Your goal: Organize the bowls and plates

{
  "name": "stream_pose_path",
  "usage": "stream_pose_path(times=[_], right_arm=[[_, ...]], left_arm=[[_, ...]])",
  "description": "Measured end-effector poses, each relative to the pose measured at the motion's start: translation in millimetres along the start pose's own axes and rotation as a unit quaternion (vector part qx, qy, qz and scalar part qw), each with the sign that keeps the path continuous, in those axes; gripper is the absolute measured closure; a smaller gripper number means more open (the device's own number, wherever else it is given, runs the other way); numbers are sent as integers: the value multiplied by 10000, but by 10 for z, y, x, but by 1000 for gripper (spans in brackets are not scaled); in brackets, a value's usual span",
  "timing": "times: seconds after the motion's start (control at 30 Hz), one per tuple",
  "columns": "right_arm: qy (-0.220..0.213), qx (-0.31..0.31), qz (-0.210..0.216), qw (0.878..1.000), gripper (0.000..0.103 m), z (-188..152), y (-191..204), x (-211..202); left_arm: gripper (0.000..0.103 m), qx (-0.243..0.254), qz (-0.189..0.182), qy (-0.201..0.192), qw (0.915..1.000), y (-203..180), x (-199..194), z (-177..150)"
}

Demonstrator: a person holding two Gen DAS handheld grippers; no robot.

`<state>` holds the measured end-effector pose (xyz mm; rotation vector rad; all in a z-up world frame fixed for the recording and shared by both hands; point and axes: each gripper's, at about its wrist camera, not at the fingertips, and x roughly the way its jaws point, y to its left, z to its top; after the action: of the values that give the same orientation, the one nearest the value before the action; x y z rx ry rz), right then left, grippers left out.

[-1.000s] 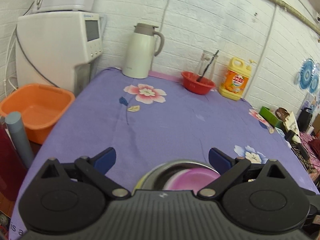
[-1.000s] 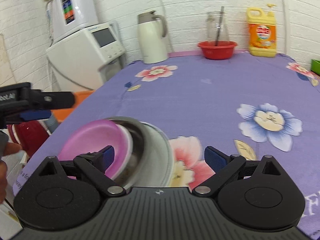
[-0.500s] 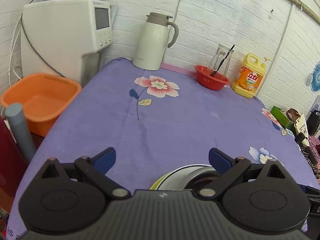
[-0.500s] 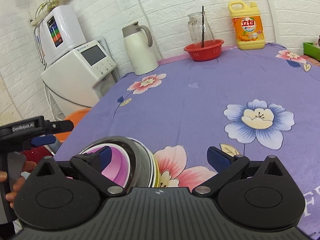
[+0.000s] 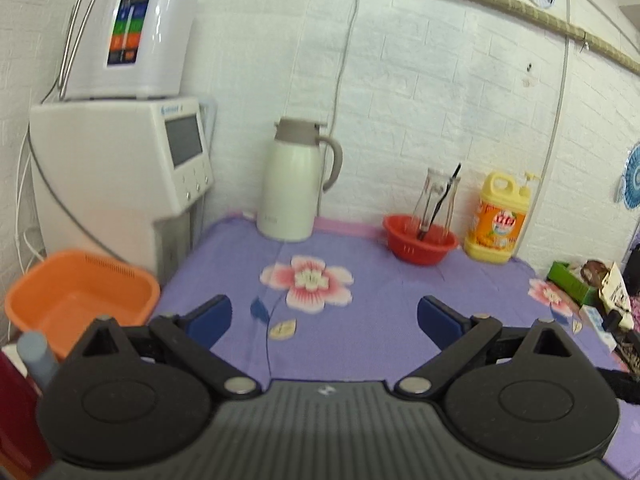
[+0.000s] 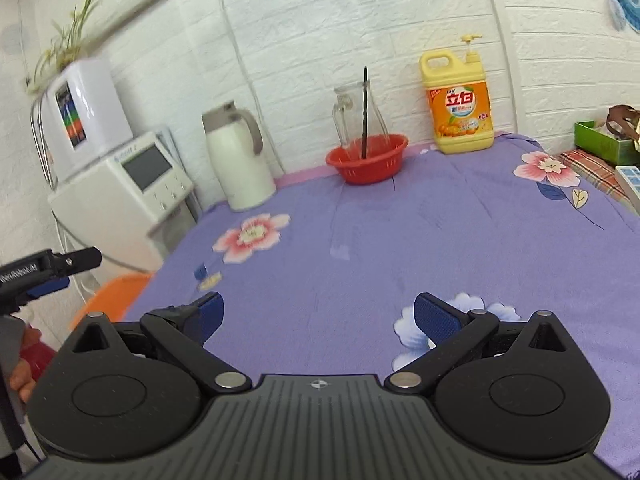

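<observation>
the left gripper point(image 5: 324, 314) is nearest in its own view, its blue-padded fingers point(image 5: 210, 316) spread wide with nothing between them, only the purple flowered tablecloth point(image 5: 372, 320) below. the right gripper point(image 6: 318, 312) is likewise wide apart and empty over the same cloth, a blue flower print just under its right finger. no plates or bowls from the task show in either view, so where they sit cannot be told. in the right view the left gripper point(image 6: 52, 270) pokes in at the near left edge, with part of a hand point(image 6: 24, 372) under it. left of the table, low down, sits an orange tub point(image 5: 80, 296). farther back on the left stands a white machine point(image 5: 120, 184) with a screen. along the far edge by the white brick wall stand a white jug point(image 5: 294, 182), a red basket point(image 5: 420, 242) holding a glass pitcher point(image 6: 358, 118), and a yellow soap bottle point(image 5: 500, 220) at the right.
</observation>
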<state>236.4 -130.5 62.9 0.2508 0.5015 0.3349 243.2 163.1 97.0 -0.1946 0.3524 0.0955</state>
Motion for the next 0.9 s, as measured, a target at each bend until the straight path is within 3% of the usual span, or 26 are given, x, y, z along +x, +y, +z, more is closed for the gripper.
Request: stream_pose_path(times=[0.1,0.23,0.37,0.47,0.53,0.63,0.77,0.9], right_arm=[[-174,-136,240,9995,0,156,19,-31],[-531,-705,125,9960,0,434,16,33],[-520,-758,-645,9937,0,551,-303,336],[-212,-310,-1223,9918,0,500,-646,524],[-150,8,-1177,9929,0,403,-803,522],[-90,210,-1134,9933,0,197,-804,400],[-186,73,-976,9950,0,-117,-536,116],[-249,25,-574,9980,0,-371,-218,-154]], left_arm=[[5,4,-71,-244,9997,-46,43,296],[4,52,-377,-204,9991,-101,371,566],[4,396,29,310,9987,-97,870,427],[4,564,376,434,9968,-81,1002,148],[4,449,383,458,9972,-78,926,-27],[4,421,300,137,9986,-192,594,-242],[4,766,377,-342,9958,-532,41,-523],[4,880,328,-292,9951,-795,-405,-740]])
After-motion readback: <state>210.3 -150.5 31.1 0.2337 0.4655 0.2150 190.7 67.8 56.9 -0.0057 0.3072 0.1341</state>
